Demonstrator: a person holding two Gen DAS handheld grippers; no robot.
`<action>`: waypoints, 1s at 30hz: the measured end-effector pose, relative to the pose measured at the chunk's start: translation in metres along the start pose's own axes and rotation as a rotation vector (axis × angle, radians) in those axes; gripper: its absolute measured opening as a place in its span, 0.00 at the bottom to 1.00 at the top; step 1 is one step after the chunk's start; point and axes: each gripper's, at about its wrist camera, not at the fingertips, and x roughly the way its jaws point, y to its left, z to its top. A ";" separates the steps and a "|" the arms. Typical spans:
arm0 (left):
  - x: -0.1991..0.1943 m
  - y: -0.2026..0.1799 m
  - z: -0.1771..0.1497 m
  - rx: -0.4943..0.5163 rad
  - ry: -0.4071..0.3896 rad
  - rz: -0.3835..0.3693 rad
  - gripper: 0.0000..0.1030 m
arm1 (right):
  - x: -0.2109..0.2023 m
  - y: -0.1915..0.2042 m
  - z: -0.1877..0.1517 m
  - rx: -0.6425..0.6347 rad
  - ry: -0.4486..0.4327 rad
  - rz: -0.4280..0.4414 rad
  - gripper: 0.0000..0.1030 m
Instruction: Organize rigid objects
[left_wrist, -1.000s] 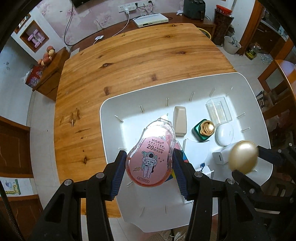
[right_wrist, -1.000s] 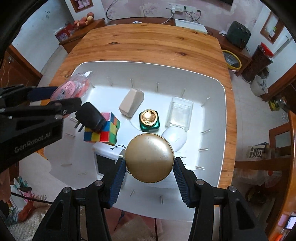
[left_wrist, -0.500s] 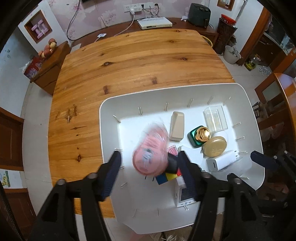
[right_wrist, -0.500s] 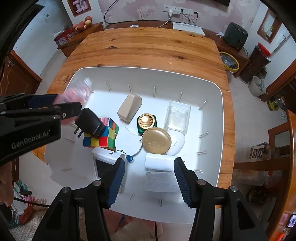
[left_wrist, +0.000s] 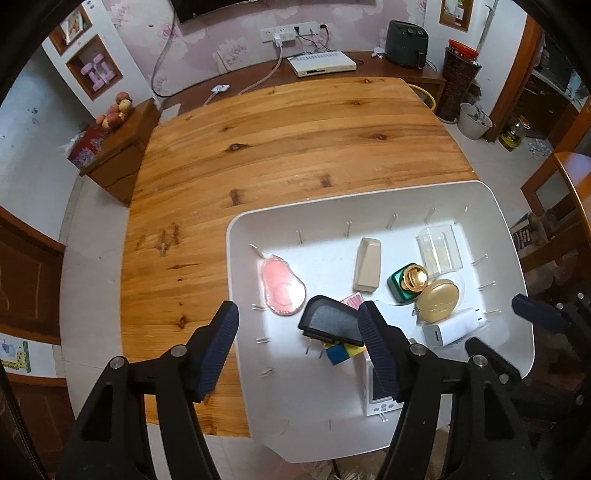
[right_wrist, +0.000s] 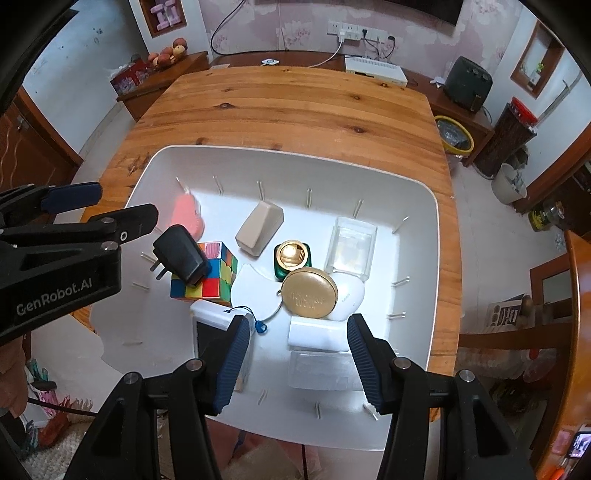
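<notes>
Both grippers hang above the white tray (right_wrist: 417, 192), each pointing steeply down. The left gripper (left_wrist: 297, 334) has just been opening; its jaws stand apart with nothing gripped. The pink correction-tape dispenser (left_wrist: 282, 286), held between them a second ago, now lies flat on the tray floor by the tray's left wall. The right gripper (right_wrist: 297, 354) has also been opening and stands released, pads touching nothing. The gold compact (right_wrist: 309, 292), clamped there a second ago, now rests near the tray's centre, leaning on the green jar (right_wrist: 291, 258) and the white mouse (right_wrist: 349, 299).

Other contents, placed relative to the green jar: a beige case (right_wrist: 258, 229) to its upper left; a clear plastic box (right_wrist: 351, 245) to its right; a colour cube (right_wrist: 210, 273) to its left, bearing a black plug adapter (right_wrist: 181, 254); a white charger (right_wrist: 317, 334) below it.

The tray sits on a wooden table (left_wrist: 295, 147), at its near edge. Behind the table, a dark sideboard carries a white set-top box (left_wrist: 321, 63) beneath a wall socket strip (left_wrist: 291, 31) on floral wallpaper.
</notes>
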 end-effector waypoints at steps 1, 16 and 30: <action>-0.004 0.001 -0.001 -0.005 -0.009 0.006 0.69 | -0.002 0.000 0.000 -0.002 -0.008 -0.007 0.54; -0.063 0.015 -0.024 -0.157 -0.077 0.027 0.69 | -0.047 -0.003 -0.002 -0.030 -0.159 -0.007 0.60; -0.127 0.029 -0.024 -0.198 -0.225 0.055 0.69 | -0.137 0.004 0.004 0.086 -0.411 0.106 0.69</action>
